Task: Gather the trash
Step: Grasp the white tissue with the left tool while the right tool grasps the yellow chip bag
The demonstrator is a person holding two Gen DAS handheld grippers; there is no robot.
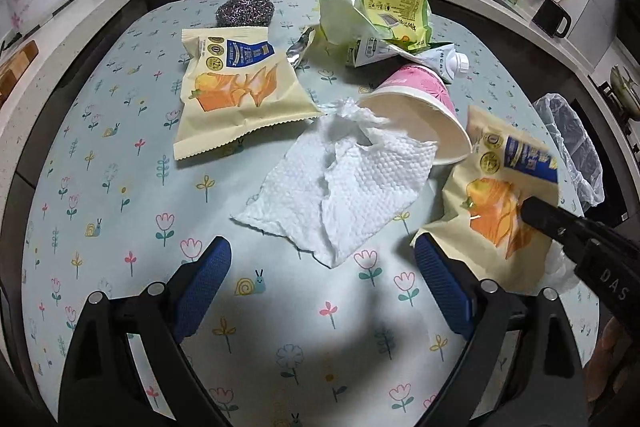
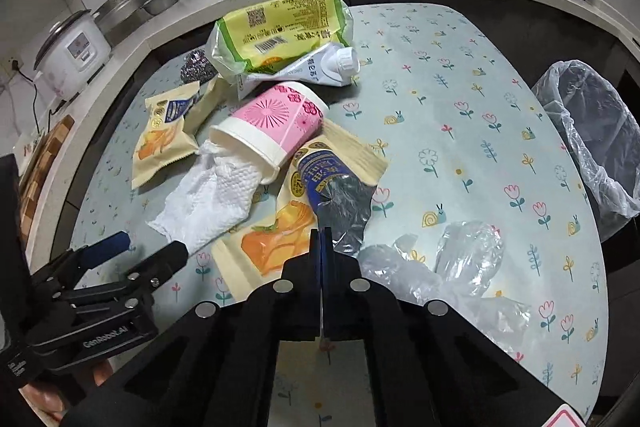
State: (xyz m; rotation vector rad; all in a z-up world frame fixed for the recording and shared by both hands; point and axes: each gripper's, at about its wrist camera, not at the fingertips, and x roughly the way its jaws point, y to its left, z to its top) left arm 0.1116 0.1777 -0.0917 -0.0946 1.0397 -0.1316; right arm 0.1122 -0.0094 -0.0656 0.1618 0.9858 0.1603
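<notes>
The right tool (image 2: 321, 233) is seen nearest the lens, its jaws pressed together on the near edge of a cream snack wrapper (image 2: 276, 247) that lies at the table's near middle, partly under a pink paper cup (image 2: 276, 123). The left tool (image 1: 322, 267) is held open above the table (image 1: 120, 187), nothing between its blue pads (image 1: 204, 279), with a crumpled paper towel (image 1: 344, 187) just ahead of it. Beyond the table's right edge a lined trash bin (image 2: 592, 131) is found. A yellow-green bag (image 2: 280, 31), a second cream wrapper (image 1: 240, 91), a squashed white carton (image 2: 320, 67) and clear plastic film (image 2: 452, 267) are also left uncollected. If the wrapper is lifted, the cup resting on it could be tipped and rolled off the table, and the towel tucked into its mouth dragged along. The thin edge pinch could slip, so the wrapper might be dropped short of the bin.
</notes>
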